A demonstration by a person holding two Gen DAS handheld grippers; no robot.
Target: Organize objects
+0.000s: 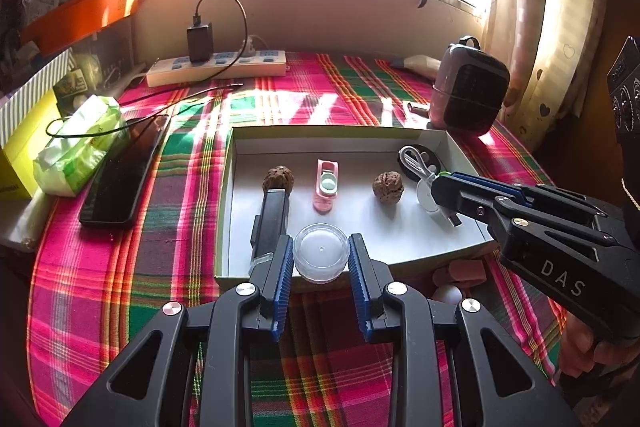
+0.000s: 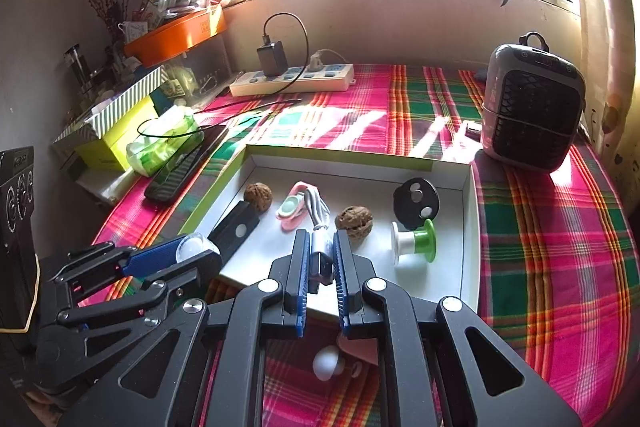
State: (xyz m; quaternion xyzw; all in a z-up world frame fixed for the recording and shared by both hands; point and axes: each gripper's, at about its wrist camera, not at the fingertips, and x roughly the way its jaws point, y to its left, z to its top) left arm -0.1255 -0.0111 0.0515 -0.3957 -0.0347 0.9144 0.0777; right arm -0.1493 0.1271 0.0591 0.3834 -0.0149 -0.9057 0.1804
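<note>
I am holding a clear round jar (image 1: 320,257) in my left tool (image 1: 320,259), its blue pads (image 1: 282,275) pressing the jar's sides over the near edge of the white tray (image 1: 452,147). My right tool (image 2: 321,263) is clenching the plug end of a white cable (image 2: 318,215), whose loop is hanging over the tray floor. From the left wrist view, the right tool (image 1: 438,185) is reaching in from the right side with the cable (image 1: 416,163) dangling at its tip. From the right wrist view, the left tool (image 2: 192,247) is showing side-on, with only a sliver of the jar (image 2: 192,245) visible between its fingers.

Inside the tray I am seeing two walnuts (image 1: 387,187), a pink case (image 1: 327,187), a black bar (image 1: 272,219) and a black disc (image 2: 416,203). The right wrist view is showing a green-and-white spool (image 2: 414,241) plainly, which the left wrist view is mostly hiding behind the right tool.

The tray is sitting on the plaid-covered bench (image 1: 120,267). A phone (image 1: 124,179), a tissue pack (image 1: 80,147), a power strip (image 1: 216,67) and a small heater (image 2: 532,107) are lying around it. Only the right wrist view is showing a white ball (image 2: 328,363) on the cloth below its tool.
</note>
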